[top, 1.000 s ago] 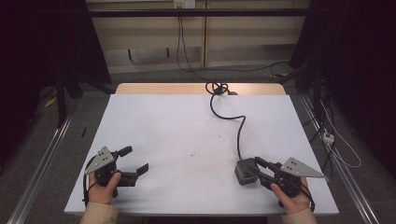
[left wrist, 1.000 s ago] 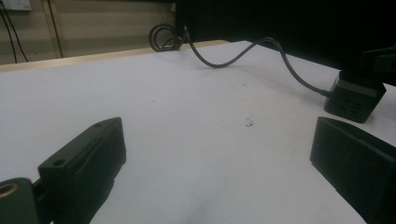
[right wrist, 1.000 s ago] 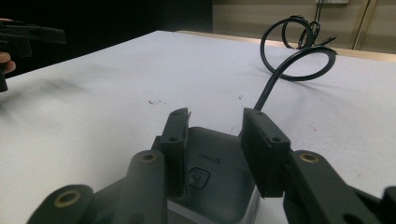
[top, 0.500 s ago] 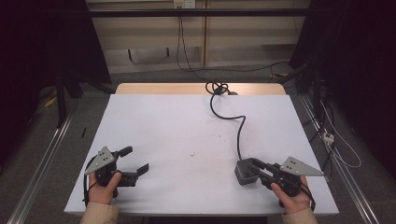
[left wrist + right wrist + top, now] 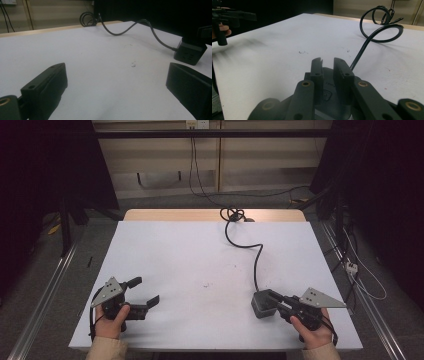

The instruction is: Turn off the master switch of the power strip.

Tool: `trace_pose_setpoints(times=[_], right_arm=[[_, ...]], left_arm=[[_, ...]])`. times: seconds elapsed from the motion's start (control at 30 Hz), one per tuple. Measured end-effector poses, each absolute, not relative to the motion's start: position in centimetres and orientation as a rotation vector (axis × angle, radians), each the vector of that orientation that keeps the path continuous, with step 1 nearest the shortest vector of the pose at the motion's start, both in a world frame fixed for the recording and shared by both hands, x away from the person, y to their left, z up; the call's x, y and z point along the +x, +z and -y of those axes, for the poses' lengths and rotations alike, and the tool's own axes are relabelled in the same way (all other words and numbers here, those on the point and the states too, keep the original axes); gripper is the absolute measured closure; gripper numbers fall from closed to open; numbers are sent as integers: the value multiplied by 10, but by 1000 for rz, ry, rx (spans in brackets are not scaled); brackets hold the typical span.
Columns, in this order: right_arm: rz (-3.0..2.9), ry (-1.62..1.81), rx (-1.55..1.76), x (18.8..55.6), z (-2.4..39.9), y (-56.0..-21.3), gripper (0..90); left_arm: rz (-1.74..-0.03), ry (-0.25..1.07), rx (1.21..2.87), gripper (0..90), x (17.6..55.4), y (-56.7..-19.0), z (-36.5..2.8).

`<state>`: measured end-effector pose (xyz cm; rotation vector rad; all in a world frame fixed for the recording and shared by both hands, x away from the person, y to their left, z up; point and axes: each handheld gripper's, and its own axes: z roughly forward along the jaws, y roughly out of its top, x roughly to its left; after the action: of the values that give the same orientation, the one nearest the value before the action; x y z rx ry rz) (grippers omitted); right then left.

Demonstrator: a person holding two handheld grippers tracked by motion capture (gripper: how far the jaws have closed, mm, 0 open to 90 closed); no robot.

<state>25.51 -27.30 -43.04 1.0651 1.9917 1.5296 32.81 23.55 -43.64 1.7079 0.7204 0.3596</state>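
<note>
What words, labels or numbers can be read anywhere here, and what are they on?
No text can be read in these pictures.
Power cube: a small embossed mark on its top between the right tool's jaws, too blurred to read.
Wall socket plate at the far wall: too small to tell any marking.
White table top: only a few dark specks, no writing.

Lighting was dim and uneven. The white table (image 5: 200,255) was the brightest surface in the high view, evenly lit from above with no glare; the surroundings to left and right fell into near black. The high view was soft and grainy. In the left gripper view the near jaws were out of focus and the far right background was black. In the right gripper view the black cable (image 5: 372,32) cast a faint, soft shadow on the table.
</note>
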Motion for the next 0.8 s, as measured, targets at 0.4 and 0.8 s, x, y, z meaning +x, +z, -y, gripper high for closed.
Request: trace_pose_setpoints(times=[0.4, 0.8], right_arm=[[-2011, 1537, 1056, 255, 273, -430, 828], [-2024, 1547, 1056, 256, 274, -429, 869]], left_arm=[[-721, 362, 1708, 33, 328, -436, -235], [-721, 363, 1709, 33, 328, -436, -235]])
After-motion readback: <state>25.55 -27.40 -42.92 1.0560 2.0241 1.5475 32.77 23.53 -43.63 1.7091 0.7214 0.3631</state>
